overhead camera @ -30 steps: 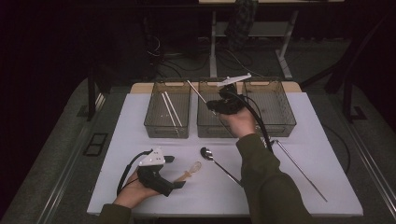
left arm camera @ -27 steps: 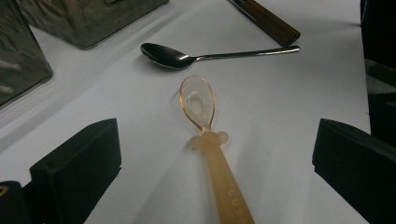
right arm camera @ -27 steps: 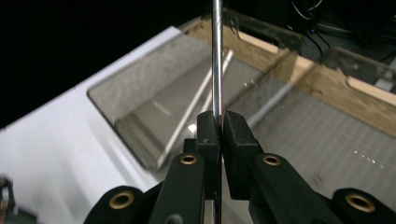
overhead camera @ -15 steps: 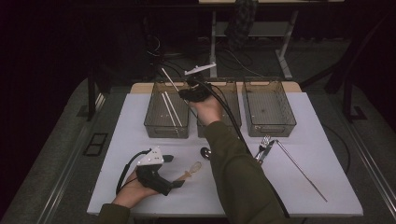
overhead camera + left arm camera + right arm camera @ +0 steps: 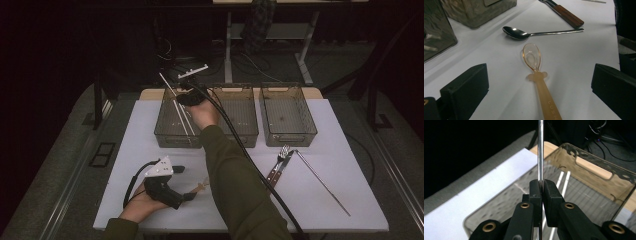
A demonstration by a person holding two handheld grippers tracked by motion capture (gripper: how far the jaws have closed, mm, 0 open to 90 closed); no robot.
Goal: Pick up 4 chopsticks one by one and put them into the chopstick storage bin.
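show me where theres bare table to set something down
Free: the white table left of the left bin and above the left gripper, and the near right corner below the metal rod. Crowded: the centre front, with the plastic spoon, metal spoon, fork and the person's sleeve.

The left gripper (image 5: pixel 540 92) has its two black jaws set wide apart, low over the white table (image 5: pixel 494 62). Between them lies a translucent orange plastic spoon (image 5: pixel 536 75), bowl pointing away. Just beyond it rests a metal spoon (image 5: pixel 534 33), then a wooden-handled utensil (image 5: pixel 567 16). Smoky clear bins (image 5: pixel 477 10) stand at the upper left.
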